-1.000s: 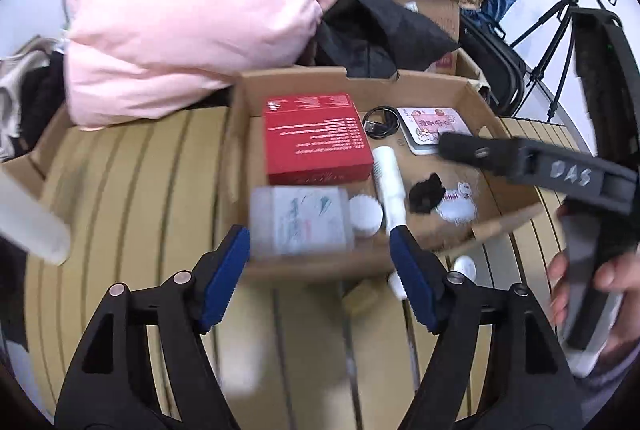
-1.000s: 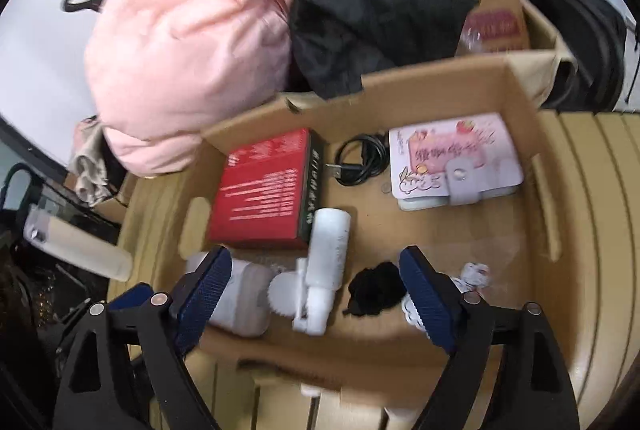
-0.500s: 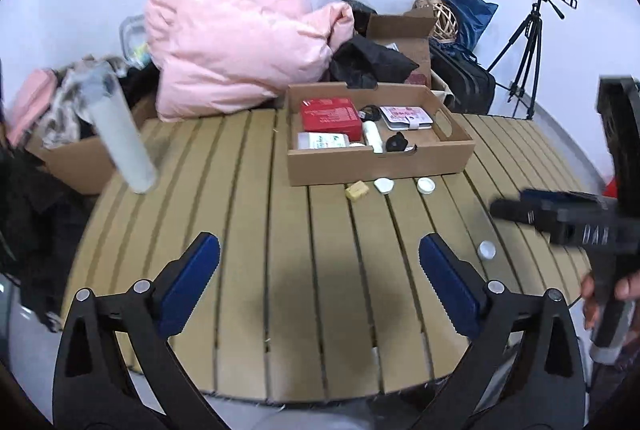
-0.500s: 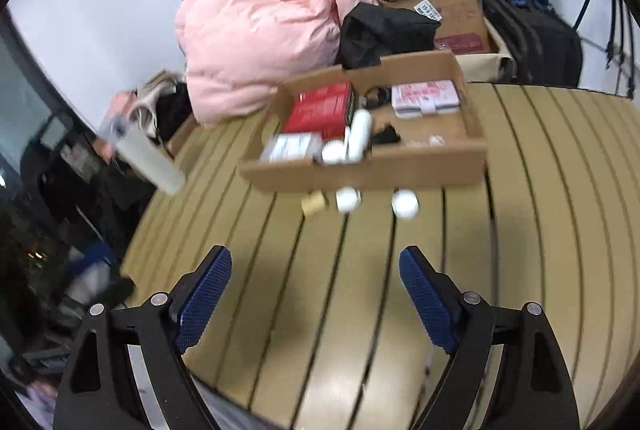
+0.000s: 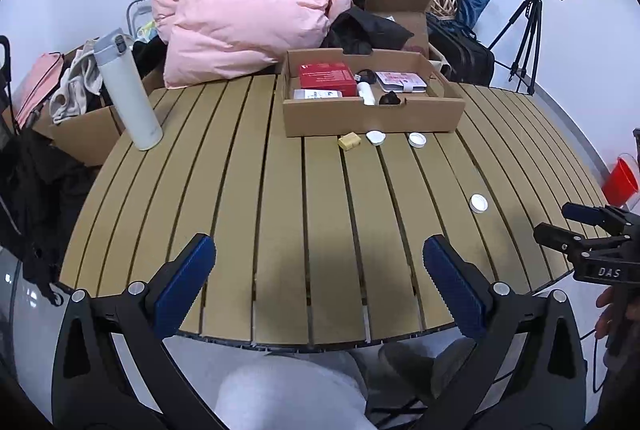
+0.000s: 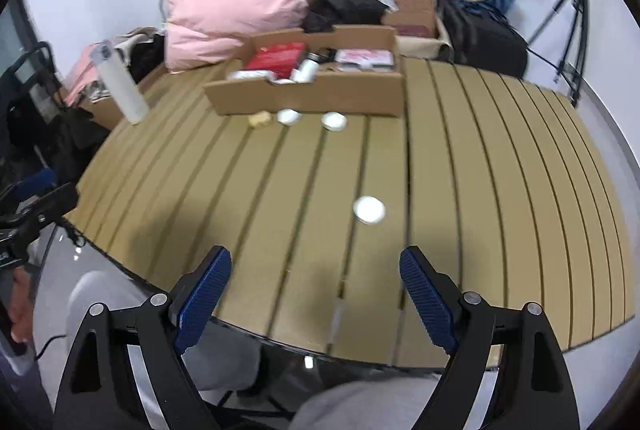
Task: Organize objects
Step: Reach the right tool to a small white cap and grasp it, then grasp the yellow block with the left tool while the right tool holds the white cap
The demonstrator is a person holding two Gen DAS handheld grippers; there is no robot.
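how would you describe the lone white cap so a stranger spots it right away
Start at the open cardboard box on the slatted wooden table. Two round white caps lie against its front wall; the lone round white cap sits far nearer the table's edge, alone.

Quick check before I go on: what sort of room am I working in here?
Probably a makeshift recording spot in a cluttered storage room: a slatted tan table against a white wall, heaped pink puffy bedding and open cardboard boxes behind it, plus a black camera tripod.
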